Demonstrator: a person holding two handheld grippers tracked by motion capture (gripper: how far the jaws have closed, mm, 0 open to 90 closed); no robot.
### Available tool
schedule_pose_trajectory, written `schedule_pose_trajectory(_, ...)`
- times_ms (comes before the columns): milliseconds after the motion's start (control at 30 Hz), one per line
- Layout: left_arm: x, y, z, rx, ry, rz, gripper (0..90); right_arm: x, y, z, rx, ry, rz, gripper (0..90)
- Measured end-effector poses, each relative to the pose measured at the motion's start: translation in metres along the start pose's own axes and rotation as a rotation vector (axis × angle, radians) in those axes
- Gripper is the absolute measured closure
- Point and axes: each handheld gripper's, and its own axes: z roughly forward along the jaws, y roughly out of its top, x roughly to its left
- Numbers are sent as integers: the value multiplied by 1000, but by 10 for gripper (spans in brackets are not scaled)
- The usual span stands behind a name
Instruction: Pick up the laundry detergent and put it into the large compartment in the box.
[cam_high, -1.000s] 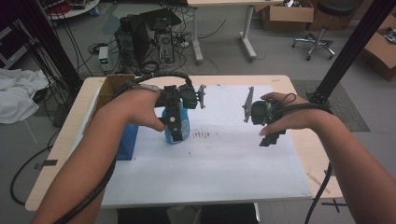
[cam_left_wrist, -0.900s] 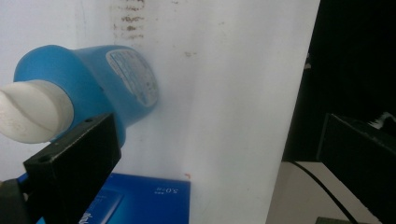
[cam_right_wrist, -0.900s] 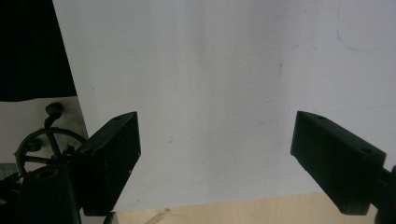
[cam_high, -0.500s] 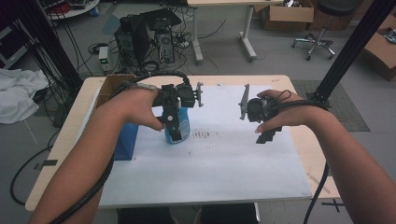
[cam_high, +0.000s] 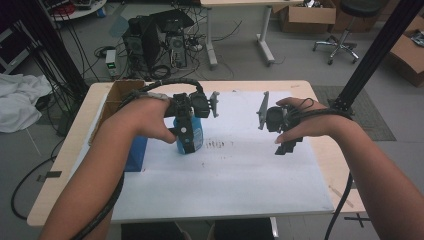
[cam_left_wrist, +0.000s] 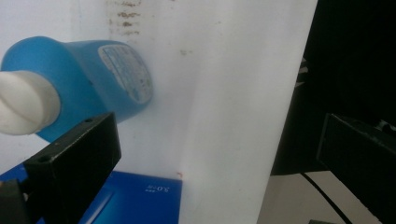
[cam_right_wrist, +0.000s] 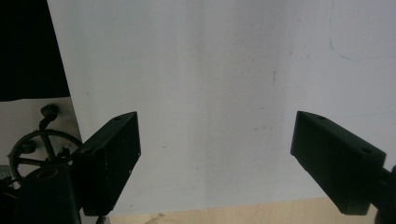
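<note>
Left gripper (cam_high: 186, 131): held just above the bottle; jaws spread wide in the left gripper view, pinching nothing.
Blue plastic bottle with white cap (cam_high: 192, 134): upright on the white sheet, toward the tabletop's left side and nearer the far edge than the near one; white label on its side; seen from above past one jaw in the left gripper view (cam_left_wrist: 84, 84).
Right gripper (cam_high: 286, 146): over the sheet's right part, well apart from the bottle; jaws spread wide, nothing between them.
White paper sheet (cam_high: 240, 180): covering most of the tabletop, faint dark smudges just right of the bottle.
Flat blue box (cam_high: 135, 152): at the sheet's left edge, near the bottle.
Wooden tabletop (cam_high: 330, 165): bare strip along the right edge.
</note>
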Motion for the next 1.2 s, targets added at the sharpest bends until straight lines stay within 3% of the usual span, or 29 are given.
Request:
schedule_pose_trajectory(567, 6, 2, -14, 22, 5, -81, 2, 6, -6, 11, -3, 2, -11, 160)
schedule_pose_trajectory(700, 12, 0, -18, 11, 12, -109, 2, 6, -5, 10, -9, 1, -17, 160)
schedule_pose_trajectory(967, 31, -12, -14, -33, -17, -178, 1, 8, -3, 9, -9, -4, -20, 160)
schedule_pose_trajectory(1200, 40, -16, -12, -26, 2, -199, 1, 6, -2, 9, -11, -1, -16, 160)
